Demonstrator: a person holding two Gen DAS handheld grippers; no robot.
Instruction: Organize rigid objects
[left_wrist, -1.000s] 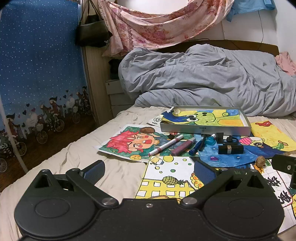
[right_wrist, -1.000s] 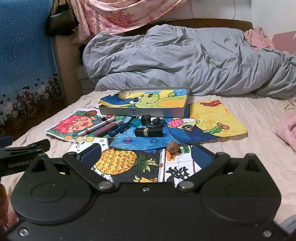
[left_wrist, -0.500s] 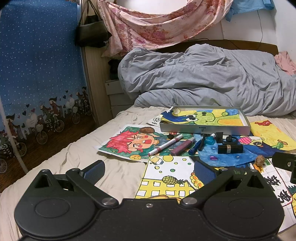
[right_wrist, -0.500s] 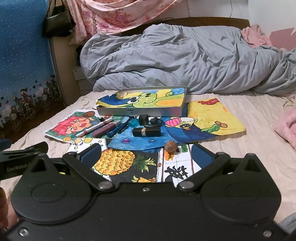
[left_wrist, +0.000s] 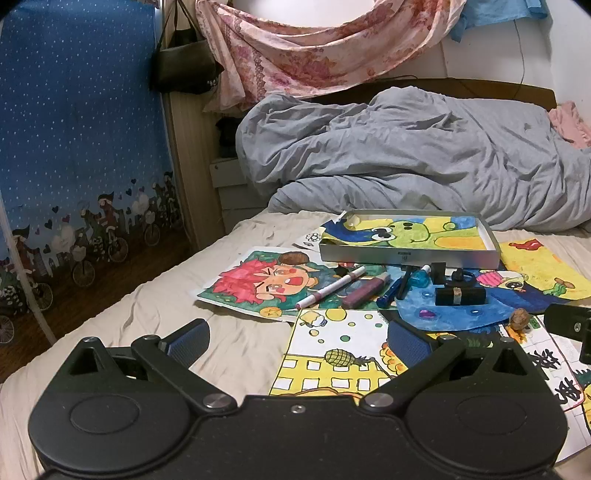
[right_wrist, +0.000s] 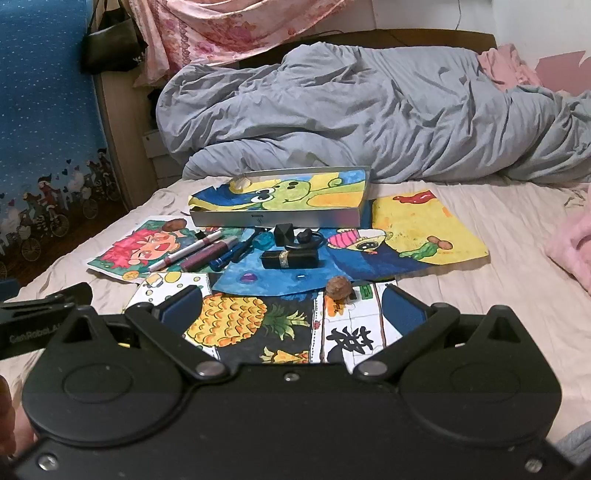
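While both tools hang back over the near edge of the bed (right_wrist: 480, 236), nothing has been picked up yet: the left hand-held gripper (left_wrist: 297, 338) and the right hand-held gripper (right_wrist: 291, 304) each stand wide, blue ribbed pads spread and empty, as if sizing up the clutter ahead. Going from the left, a slim white marker (left_wrist: 330, 287) lies slantwise on a red-haired cartoon drawing (left_wrist: 258, 282), then a plump purple tube (left_wrist: 365, 291), then a blue pen (left_wrist: 388, 293), the three side by side like loose sticks. Next comes a small teal bottle (left_wrist: 419, 277), a black cube (right_wrist: 283, 233) and a black earpiece (right_wrist: 306, 236), with a black lipstick (right_wrist: 290, 259) lying flat just in front, a shiny band round its middle. Furthest right and nearest us sits a wrinkled brown walnut (right_wrist: 338, 287) on the paper. Behind them all rests a shallow metal tray (right_wrist: 277, 220), straight-walled, lined with a green frog painting and nearly empty; I'd guess it is where these hard bits belong. The sheets beneath look thin and slippery on the soft bedding, so low, round things may roll when nudged.
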